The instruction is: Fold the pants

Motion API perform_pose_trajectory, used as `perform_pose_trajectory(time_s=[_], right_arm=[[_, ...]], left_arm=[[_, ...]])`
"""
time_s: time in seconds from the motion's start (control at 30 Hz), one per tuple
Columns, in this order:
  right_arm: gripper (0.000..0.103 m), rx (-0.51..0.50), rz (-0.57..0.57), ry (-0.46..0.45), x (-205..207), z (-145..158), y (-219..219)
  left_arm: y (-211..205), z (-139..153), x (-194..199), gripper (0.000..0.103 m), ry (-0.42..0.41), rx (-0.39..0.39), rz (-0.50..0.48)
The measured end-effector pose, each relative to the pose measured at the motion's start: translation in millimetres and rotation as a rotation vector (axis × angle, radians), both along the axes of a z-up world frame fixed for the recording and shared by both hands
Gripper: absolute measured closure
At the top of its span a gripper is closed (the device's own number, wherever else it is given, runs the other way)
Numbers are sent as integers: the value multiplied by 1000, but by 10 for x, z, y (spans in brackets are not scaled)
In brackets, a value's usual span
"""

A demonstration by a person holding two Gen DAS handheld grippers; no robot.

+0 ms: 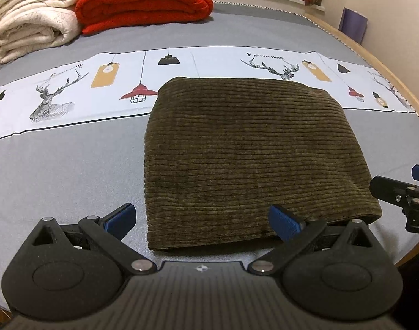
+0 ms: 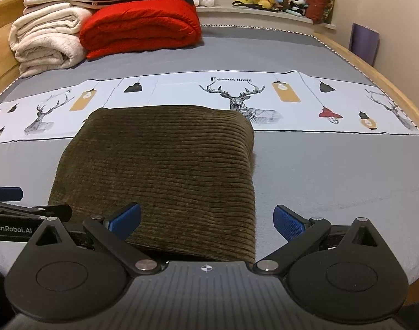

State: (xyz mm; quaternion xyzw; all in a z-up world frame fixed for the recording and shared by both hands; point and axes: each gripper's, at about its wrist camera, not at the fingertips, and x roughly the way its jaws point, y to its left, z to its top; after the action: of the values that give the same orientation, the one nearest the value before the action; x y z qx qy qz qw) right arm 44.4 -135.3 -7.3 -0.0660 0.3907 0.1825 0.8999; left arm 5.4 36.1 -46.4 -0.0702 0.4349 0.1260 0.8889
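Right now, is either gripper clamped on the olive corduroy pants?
No: the left gripper and right gripper both stand open, empty, at the folded olive corduroy pants.

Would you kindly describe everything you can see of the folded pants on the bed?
The pants are dark olive-brown, in a thick ribbed fabric that looks like wide-wale corduroy, the ribs running crosswise. They are folded into a compact, roughly rectangular bundle of several layers, with rounded folded edges. They lie flat on the grey bed cover, their far edge overlapping the white printed band with deer and lamps. Both hand-held grippers, left and right, are open at the near edge; neither grips the cloth.
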Motion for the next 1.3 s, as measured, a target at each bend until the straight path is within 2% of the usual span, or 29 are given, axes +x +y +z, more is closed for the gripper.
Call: perform_pose_trajectory(time_s=[1.3], right_arm=[[1, -12, -7, 16, 12, -51, -3]], left_arm=[[-19, -7, -7, 0, 5, -21, -3]])
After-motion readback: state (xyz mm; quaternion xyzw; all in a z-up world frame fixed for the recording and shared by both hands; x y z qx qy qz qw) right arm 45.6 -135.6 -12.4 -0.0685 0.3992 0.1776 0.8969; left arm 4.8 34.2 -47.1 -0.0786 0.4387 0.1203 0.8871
